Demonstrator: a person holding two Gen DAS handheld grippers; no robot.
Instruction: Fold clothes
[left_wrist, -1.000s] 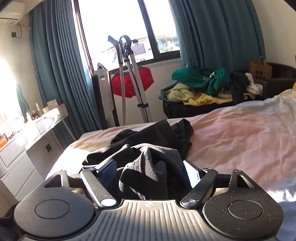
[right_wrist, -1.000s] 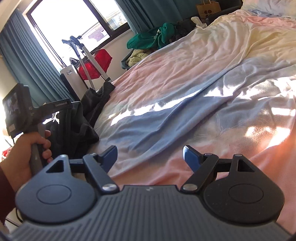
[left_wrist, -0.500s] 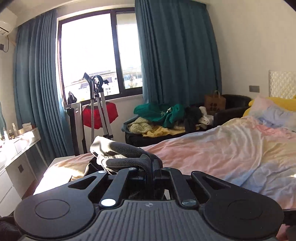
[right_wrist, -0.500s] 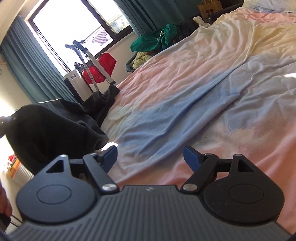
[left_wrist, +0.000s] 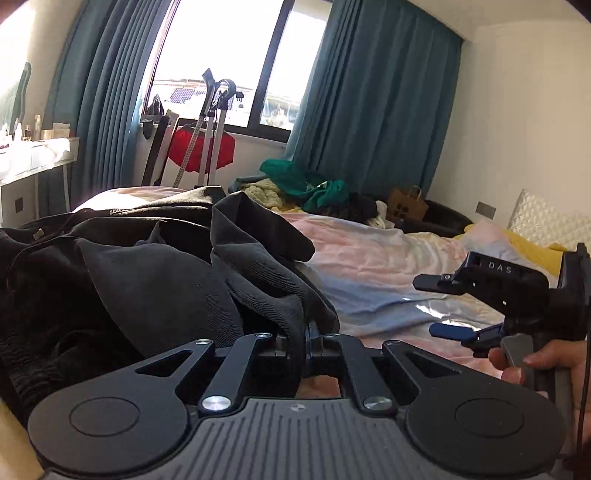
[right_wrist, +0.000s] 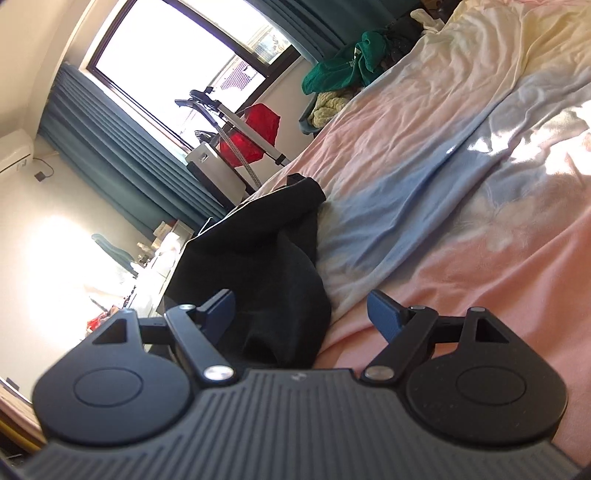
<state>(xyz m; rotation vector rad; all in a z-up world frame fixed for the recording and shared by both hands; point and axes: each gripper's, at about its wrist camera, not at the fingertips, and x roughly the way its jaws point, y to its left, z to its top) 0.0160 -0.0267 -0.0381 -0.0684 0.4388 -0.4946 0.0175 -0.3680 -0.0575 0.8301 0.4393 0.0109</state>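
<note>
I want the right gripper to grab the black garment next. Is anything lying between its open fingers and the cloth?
Nothing: in the right wrist view the right gripper is open, and the black garment already bulges between its fingers.

The black garment (left_wrist: 155, 280) runs off the left edge of the left wrist view, and its folds hide the left gripper's fingertips (left_wrist: 305, 338). In the right wrist view the garment (right_wrist: 266, 266) drops behind the gripper body, its lower part hidden. The clutter on the table (right_wrist: 155, 243) is glare-washed and unreadable.
</note>
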